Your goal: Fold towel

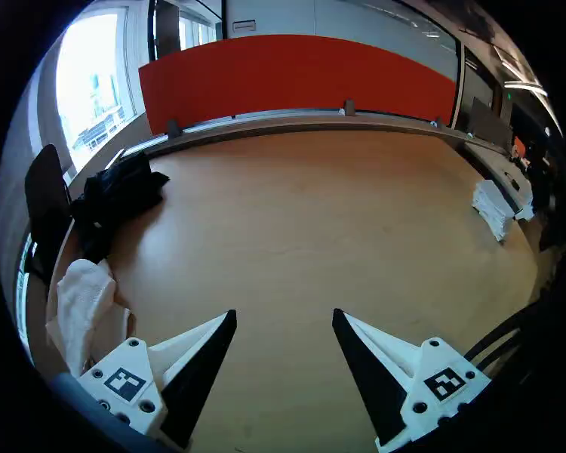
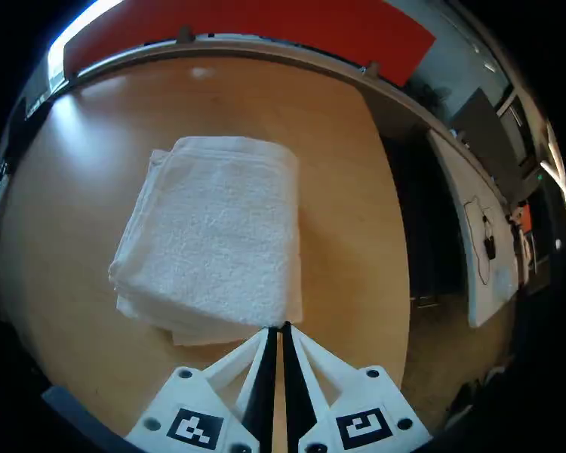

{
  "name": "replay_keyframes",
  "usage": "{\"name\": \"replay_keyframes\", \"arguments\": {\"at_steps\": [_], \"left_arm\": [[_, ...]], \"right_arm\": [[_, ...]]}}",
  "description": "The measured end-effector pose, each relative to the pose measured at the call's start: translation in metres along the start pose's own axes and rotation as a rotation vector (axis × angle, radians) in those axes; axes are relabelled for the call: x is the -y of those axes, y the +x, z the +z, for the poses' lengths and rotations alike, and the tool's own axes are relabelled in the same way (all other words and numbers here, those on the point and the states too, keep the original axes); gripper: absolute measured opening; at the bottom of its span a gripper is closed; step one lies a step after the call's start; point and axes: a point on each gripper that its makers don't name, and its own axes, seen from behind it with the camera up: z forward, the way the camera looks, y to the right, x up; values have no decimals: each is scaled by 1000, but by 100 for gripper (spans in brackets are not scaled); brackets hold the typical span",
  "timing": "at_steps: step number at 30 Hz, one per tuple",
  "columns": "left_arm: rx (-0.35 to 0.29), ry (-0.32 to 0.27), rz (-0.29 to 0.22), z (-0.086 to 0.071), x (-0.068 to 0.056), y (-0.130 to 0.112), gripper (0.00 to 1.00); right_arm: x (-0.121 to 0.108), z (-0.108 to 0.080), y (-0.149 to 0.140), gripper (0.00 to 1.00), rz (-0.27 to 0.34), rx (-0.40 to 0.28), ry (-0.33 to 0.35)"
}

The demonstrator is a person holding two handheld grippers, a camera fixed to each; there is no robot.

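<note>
Red partition (image 1: 298, 75) behind wooden table (image 1: 306, 219) with black clothing (image 1: 117, 192)

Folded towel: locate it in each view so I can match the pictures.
Left gripper view: folded towel at the far right, small and distant; likely the same one.
Right gripper view: folded towel centre-left, large, just ahead of the shut right gripper.
Shared landmark: red panel across the top of both.
</note>
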Motion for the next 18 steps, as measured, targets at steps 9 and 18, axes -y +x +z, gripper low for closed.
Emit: {"name": "replay_keyframes", "arguments": {"at_steps": [9, 18], "left_arm": [[0, -1, 1, 0, 1, 0, 94], [-6, -5, 1, 2, 0, 5, 94]], "right_arm": [[-1, -1, 0, 17, 7, -3, -6], [-4, -8, 5, 69, 26, -44, -27]]}}
